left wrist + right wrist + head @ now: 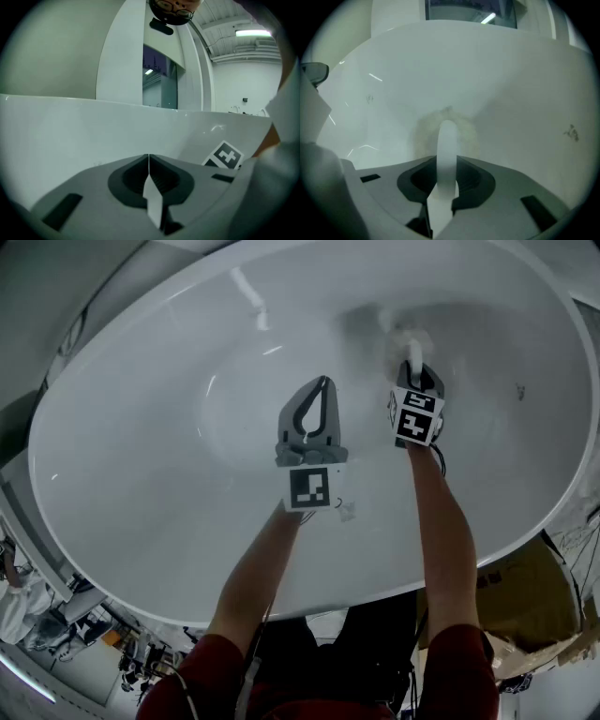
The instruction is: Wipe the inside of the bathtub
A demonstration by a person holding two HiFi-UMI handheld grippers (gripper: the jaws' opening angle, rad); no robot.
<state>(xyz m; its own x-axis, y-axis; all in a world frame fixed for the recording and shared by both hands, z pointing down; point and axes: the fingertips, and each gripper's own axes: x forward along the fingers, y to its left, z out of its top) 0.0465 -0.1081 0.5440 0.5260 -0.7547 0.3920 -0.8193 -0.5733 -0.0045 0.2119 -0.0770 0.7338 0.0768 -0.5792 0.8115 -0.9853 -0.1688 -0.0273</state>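
Right claw (pixel 414 371) is clamped on a white wipe (pixel 446 140), its tip at the bathtub (pixel 141 446) inner wall. Left claw (pixel 323 382) hangs over the tub floor, jaws pressed together, gripping nothing.

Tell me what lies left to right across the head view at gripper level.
The bathtub at its left rim → left gripper, jaws shut → right gripper, shut on a white wiping tool → small dark mark on the tub wall → the right rim.

bathtub (pixel 112 474) far rim cut off by head view's top edge.
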